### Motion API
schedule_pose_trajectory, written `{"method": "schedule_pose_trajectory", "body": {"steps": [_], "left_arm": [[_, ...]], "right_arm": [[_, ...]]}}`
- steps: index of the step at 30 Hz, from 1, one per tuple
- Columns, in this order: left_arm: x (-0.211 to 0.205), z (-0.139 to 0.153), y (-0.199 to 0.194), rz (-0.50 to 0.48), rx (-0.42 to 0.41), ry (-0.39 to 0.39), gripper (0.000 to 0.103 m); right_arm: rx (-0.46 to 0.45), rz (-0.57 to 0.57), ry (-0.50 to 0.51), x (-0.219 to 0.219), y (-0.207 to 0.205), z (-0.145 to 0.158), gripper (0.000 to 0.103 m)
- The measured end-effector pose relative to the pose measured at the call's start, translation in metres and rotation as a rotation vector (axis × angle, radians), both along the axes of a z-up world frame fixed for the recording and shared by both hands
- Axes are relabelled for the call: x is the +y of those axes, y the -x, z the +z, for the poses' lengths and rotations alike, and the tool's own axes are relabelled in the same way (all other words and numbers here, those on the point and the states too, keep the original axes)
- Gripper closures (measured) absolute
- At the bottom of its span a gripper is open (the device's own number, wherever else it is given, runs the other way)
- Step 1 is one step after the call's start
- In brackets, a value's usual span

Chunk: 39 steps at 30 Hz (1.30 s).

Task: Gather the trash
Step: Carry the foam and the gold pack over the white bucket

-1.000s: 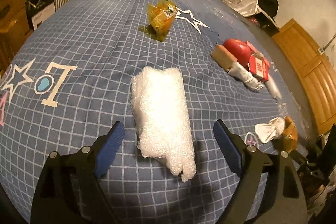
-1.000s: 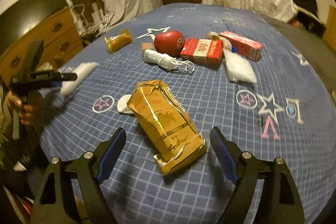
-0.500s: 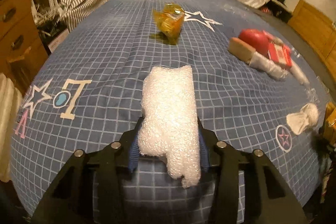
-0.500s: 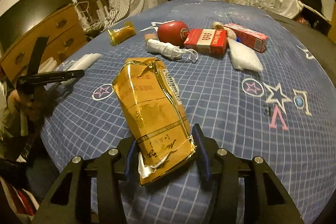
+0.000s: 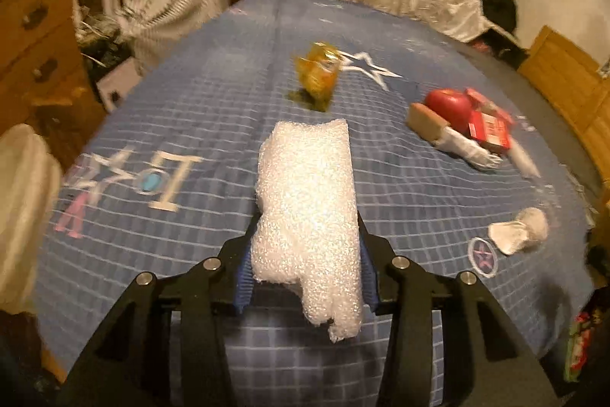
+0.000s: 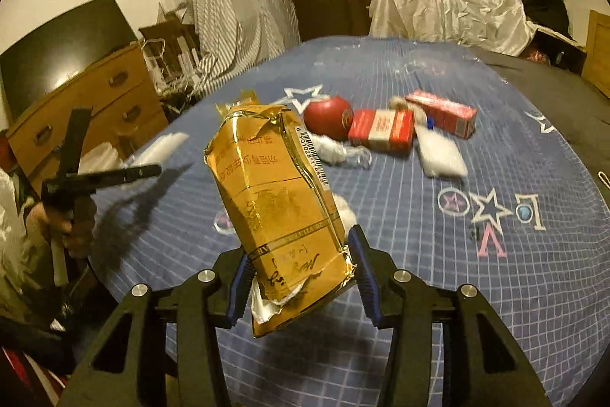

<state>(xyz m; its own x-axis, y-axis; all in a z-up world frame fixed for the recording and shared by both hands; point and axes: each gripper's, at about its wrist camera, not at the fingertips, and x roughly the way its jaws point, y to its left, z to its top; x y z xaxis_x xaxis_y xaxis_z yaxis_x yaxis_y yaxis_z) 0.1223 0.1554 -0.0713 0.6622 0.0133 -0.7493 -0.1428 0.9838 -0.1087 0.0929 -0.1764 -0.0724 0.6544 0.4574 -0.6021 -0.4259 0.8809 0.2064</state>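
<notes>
My left gripper (image 5: 305, 273) is shut on a white bubble-wrap roll (image 5: 309, 201), lifted just off the blue checked bedspread (image 5: 213, 109). In the right wrist view my right gripper (image 6: 301, 277) is shut on a torn golden foil carton (image 6: 278, 193), raised and tilted above the bed. The left gripper (image 6: 152, 170) appears at that view's left, held by a hand (image 6: 57, 220), with the white roll (image 6: 160, 147) in it. On the bed lie a yellow wrapper (image 5: 318, 75), a red round object (image 6: 328, 119), red boxes (image 6: 381, 130), a clear bag (image 6: 438, 155) and crumpled white paper (image 5: 518, 229).
A wooden dresser (image 6: 80, 105) with a dark screen (image 6: 57, 48) stands left of the bed. A striped cloth (image 6: 225, 21) and a silver cover (image 6: 446, 10) hang over things behind the bed. Wooden furniture (image 5: 572, 90) lies to the right.
Both grippers went from open around their objects to shut on them. Each then rose, lifting the bubble-wrap roll and the golden carton off the bedspread.
</notes>
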Motion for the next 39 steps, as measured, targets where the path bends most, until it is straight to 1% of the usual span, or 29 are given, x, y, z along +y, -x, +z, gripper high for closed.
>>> {"method": "schedule_pose_trajectory", "body": {"steps": [3,6,9,16,21,26,30,34,39], "left_arm": [[0.001,0.014,0.006,0.032,-0.024,-0.044,0.061],[0.004,0.031,0.011,0.06,-0.054,-0.088,0.061],[0.015,0.048,0.018,0.098,-0.087,-0.12,0.061],[0.052,0.078,0.038,0.184,-0.142,-0.151,0.061],[0.087,0.093,0.057,0.26,-0.169,-0.17,0.061],[0.124,0.105,0.076,0.332,-0.187,-0.216,0.061],[0.156,0.113,0.091,0.392,-0.196,-0.235,0.061],[0.191,0.114,0.101,0.455,-0.187,-0.251,0.061],[0.232,0.112,0.108,0.522,-0.161,-0.267,0.061]], "right_arm": [[0.01,-0.008,-0.027,0.011,-0.007,0.01,0.054],[0.012,0.015,-0.031,0.033,-0.013,0.021,0.054],[-0.003,0.076,-0.029,0.064,-0.018,0.036,0.054],[-0.052,0.192,-0.023,0.142,-0.023,0.075,0.054],[-0.069,0.287,-0.017,0.206,-0.027,0.1,0.054],[-0.051,0.362,-0.015,0.275,-0.034,0.12,0.054],[-0.032,0.415,-0.004,0.334,-0.04,0.133,0.053],[-0.007,0.463,0.02,0.398,-0.044,0.139,0.053],[0.02,0.526,0.071,0.471,-0.048,0.139,0.053]]}}
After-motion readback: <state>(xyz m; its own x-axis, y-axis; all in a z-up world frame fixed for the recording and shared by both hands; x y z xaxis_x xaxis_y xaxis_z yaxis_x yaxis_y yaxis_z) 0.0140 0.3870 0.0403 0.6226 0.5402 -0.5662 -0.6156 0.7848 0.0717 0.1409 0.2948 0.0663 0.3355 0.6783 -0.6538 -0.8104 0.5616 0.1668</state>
